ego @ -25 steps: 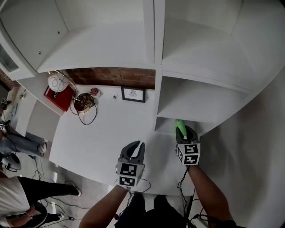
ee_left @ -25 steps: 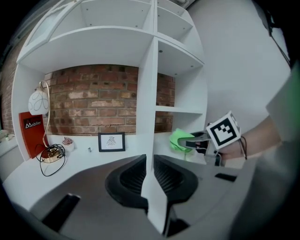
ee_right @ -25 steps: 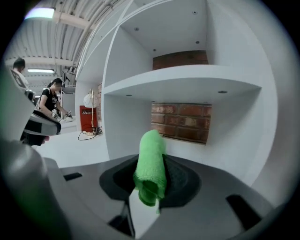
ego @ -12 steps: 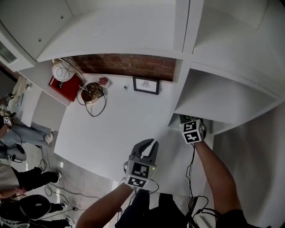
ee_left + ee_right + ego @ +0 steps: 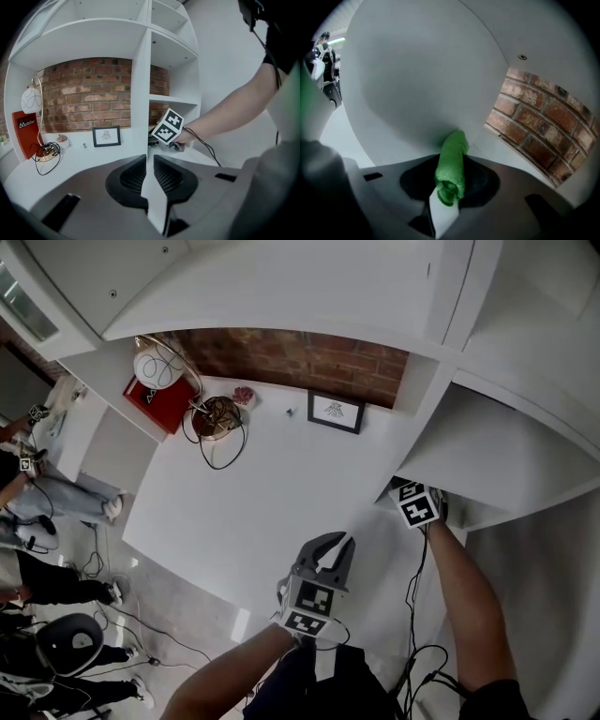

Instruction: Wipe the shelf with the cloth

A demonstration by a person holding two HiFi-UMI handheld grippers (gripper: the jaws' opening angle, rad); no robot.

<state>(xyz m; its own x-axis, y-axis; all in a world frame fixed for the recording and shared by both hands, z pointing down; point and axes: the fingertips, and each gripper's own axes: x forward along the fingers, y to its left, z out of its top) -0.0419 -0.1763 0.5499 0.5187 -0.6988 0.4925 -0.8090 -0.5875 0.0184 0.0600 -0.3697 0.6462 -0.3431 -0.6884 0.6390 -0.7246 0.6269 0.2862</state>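
Observation:
A green cloth (image 5: 451, 165) is rolled up and pinched between the jaws of my right gripper (image 5: 451, 158), its end poking past the tips toward the white shelf wall (image 5: 417, 89). In the head view only the right gripper's marker cube (image 5: 417, 505) shows, reaching into the low compartment under a white shelf board (image 5: 487, 460); its jaws are hidden there. My left gripper (image 5: 334, 546) hovers over the white desk (image 5: 272, 484), shut with nothing in it. The left gripper view shows its jaws (image 5: 149, 160) closed and the right cube (image 5: 168, 127) at the shelf.
On the desk by the brick wall (image 5: 309, 357) stand a framed picture (image 5: 335, 412), a small pink object (image 5: 245, 395), a round holder with black cable (image 5: 217, 418), a red box (image 5: 153, 401) and a white globe (image 5: 155, 367). People stand on the floor at left (image 5: 42, 498).
My right gripper has carried the green cloth forward and in under the shelf board, out of the head view. The left gripper stays shut over the desk.

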